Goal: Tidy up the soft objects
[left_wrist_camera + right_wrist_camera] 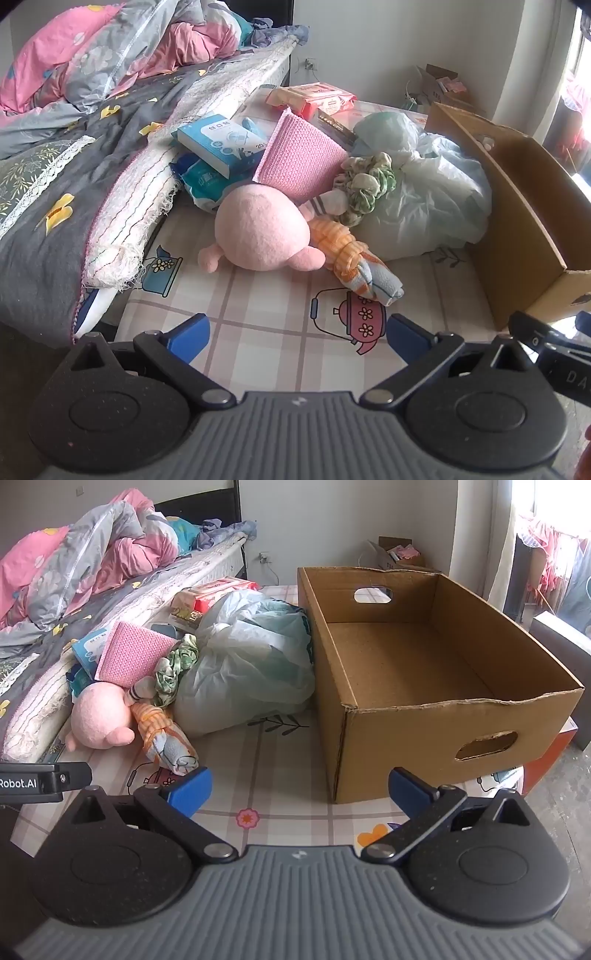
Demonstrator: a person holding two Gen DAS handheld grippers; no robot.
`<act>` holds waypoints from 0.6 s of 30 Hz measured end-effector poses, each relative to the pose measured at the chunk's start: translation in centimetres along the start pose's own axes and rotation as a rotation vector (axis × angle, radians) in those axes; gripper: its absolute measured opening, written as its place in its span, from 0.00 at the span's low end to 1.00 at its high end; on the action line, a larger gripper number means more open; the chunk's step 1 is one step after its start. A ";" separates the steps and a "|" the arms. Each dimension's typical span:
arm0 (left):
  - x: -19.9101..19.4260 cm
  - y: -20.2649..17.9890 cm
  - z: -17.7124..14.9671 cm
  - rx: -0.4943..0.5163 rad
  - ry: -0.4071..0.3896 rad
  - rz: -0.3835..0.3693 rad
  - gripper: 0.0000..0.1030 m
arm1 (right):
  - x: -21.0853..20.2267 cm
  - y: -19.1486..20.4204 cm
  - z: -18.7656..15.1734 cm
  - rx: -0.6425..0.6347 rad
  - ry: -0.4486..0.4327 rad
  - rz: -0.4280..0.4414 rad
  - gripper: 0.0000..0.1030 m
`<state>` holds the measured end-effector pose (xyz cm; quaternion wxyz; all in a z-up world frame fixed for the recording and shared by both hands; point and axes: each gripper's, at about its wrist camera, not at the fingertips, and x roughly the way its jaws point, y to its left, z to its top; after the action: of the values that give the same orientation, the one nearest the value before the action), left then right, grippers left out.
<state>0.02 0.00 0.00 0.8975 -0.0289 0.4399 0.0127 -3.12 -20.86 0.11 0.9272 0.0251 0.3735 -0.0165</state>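
Observation:
A pink plush toy (260,229) lies on the patterned mat, also in the right wrist view (99,714). An orange-striped rolled cloth (354,258) lies at its right (164,734). Behind them are a pink knitted cloth (301,162), a green-white scrunchie (365,188) and a striped sock (327,203). An open cardboard box (424,672) stands empty at the right. My left gripper (297,338) is open and empty, short of the plush. My right gripper (299,788) is open and empty in front of the box's near left corner.
A pale plastic bag (251,664) sits between the pile and the box. Blue tissue packs (221,142) and red packets (314,98) lie behind. A bed with rumpled quilts (92,110) runs along the left. A smaller box (399,554) stands at the far wall.

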 end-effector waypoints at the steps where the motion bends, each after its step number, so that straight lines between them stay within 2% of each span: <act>1: 0.0 0.0 0.0 0.002 0.000 0.001 0.99 | 0.1 0.0 0.0 0.001 0.003 0.000 0.99; 18: 0.3 -0.1 -0.2 0.020 0.000 0.020 0.99 | 0.6 0.0 0.3 0.004 0.035 0.004 0.99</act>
<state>0.08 -0.16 -0.40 0.8976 -0.0156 0.4402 0.0172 -2.45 -20.88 -0.09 0.9204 0.0279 0.3897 -0.0148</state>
